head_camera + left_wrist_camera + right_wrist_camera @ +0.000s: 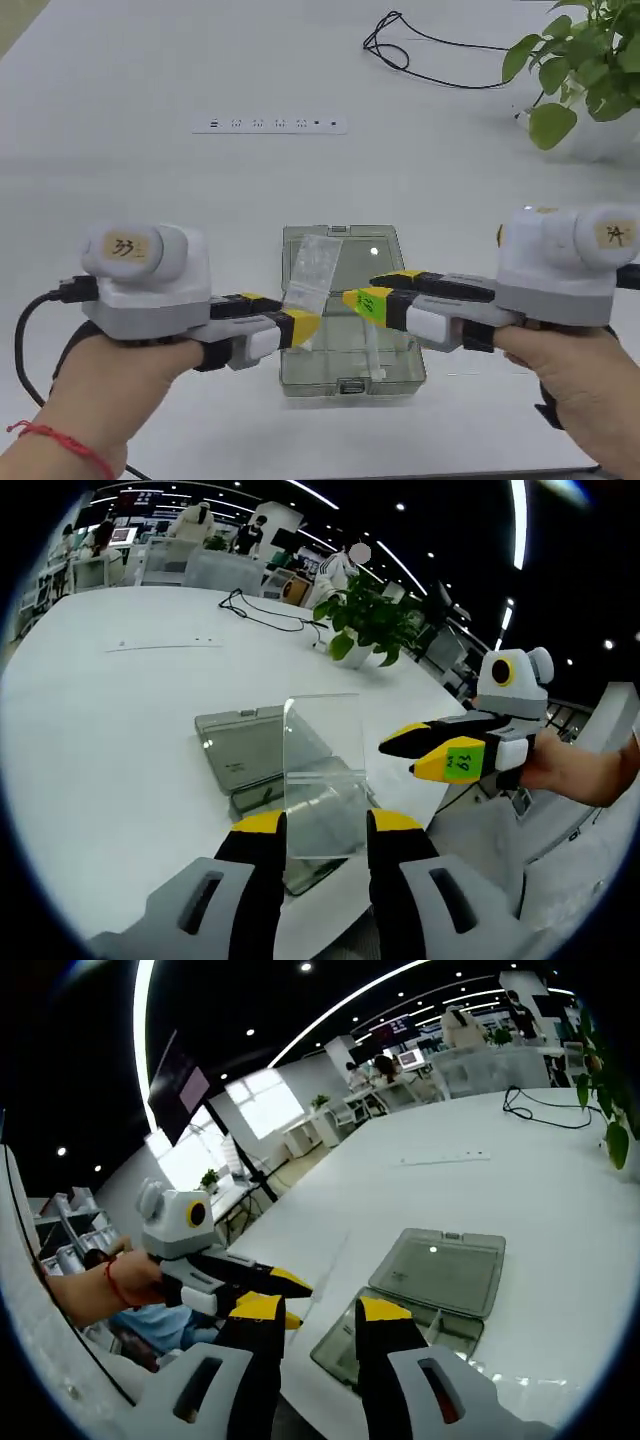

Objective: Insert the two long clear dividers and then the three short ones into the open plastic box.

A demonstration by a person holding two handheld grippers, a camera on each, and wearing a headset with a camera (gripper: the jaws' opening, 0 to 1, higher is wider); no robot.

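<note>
A person is holding two grippers over a white workbench [120, 170]. Nearest, the left gripper [282, 313] is pinching a clear divider [312, 272] between its yellow-tipped jaws, keeping it upright above the left side of the open plastic box [300, 372]. The right gripper [366, 291] is hovering just right of that divider, over the box, with its jaws standing apart and nothing between them. The smoky, see-through box is lying in the middle of the workbench, its lid [375, 245] folded flat on the far side. One clear strip [374, 348] seems to be standing inside the tray, running near to far, though it is hard to make out. Farther away are lying a white power strip [270, 124] and a looped black cable [400, 50], and a leafy potted plant [585, 65] is standing at far right.
</note>
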